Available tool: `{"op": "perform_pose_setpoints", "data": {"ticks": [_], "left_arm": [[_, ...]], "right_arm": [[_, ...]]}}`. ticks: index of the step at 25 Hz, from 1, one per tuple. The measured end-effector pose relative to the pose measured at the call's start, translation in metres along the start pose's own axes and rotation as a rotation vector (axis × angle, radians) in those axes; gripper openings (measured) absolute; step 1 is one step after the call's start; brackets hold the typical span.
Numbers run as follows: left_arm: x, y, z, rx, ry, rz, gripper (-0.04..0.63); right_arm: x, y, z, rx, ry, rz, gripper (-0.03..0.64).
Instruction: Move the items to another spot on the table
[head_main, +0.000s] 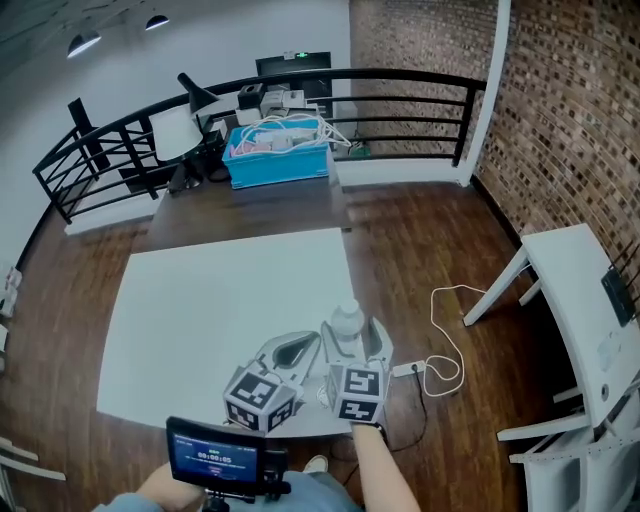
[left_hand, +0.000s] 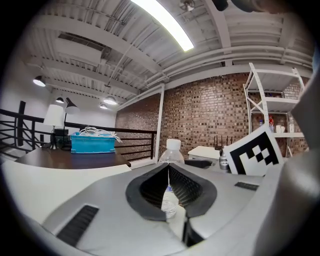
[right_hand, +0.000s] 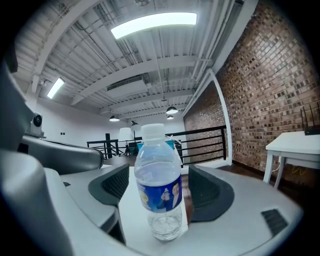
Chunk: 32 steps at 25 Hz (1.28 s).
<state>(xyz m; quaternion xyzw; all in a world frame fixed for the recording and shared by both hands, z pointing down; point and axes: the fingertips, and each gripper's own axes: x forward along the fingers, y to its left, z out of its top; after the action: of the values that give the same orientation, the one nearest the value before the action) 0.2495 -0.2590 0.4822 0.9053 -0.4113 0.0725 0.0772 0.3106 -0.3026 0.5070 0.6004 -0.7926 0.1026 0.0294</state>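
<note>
A clear water bottle (head_main: 347, 320) with a white cap and a blue label stands upright near the front right edge of the white table (head_main: 220, 310). My right gripper (head_main: 352, 338) is open around it. In the right gripper view the bottle (right_hand: 159, 185) sits between the two dark pads (right_hand: 212, 192), and a gap shows on each side. My left gripper (head_main: 308, 345) lies just left of the bottle and points at it, its jaws closed together with nothing in them. In the left gripper view the bottle (left_hand: 172, 150) shows beyond the meeting tips of the left gripper (left_hand: 169, 169).
Beyond the white table stands a dark table (head_main: 250, 205) carrying a blue bin of cables (head_main: 278, 152) and a lamp (head_main: 175, 130). A black railing (head_main: 400, 85) runs behind. A white desk (head_main: 590, 320) stands at the right, and a cable (head_main: 445, 345) lies on the wooden floor.
</note>
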Motion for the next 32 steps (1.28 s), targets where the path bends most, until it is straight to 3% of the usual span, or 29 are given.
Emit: {"op": "perform_pose_setpoints", "data": {"ticks": [7,10,13,32], "left_arm": [[0.009,0.014,-0.002,-0.006,0.016,0.034,0.020],[0.011,0.016,-0.006,-0.003,0.022,0.037,0.020],[0.013,0.018,-0.006,-0.004,0.027,0.043,0.020],[-0.001,0.028,0.015,-0.001,-0.015,0.069,0.020]], "right_arm": [[0.022,0.004,-0.008,-0.030,0.035,0.065,0.376],[0.024,0.005,-0.009,-0.058,0.033,0.083,0.310],[0.025,0.006,-0.009,-0.075,0.027,0.087,0.301],[0.017,0.015,0.019,-0.111,-0.004,0.084,0.296]]}}
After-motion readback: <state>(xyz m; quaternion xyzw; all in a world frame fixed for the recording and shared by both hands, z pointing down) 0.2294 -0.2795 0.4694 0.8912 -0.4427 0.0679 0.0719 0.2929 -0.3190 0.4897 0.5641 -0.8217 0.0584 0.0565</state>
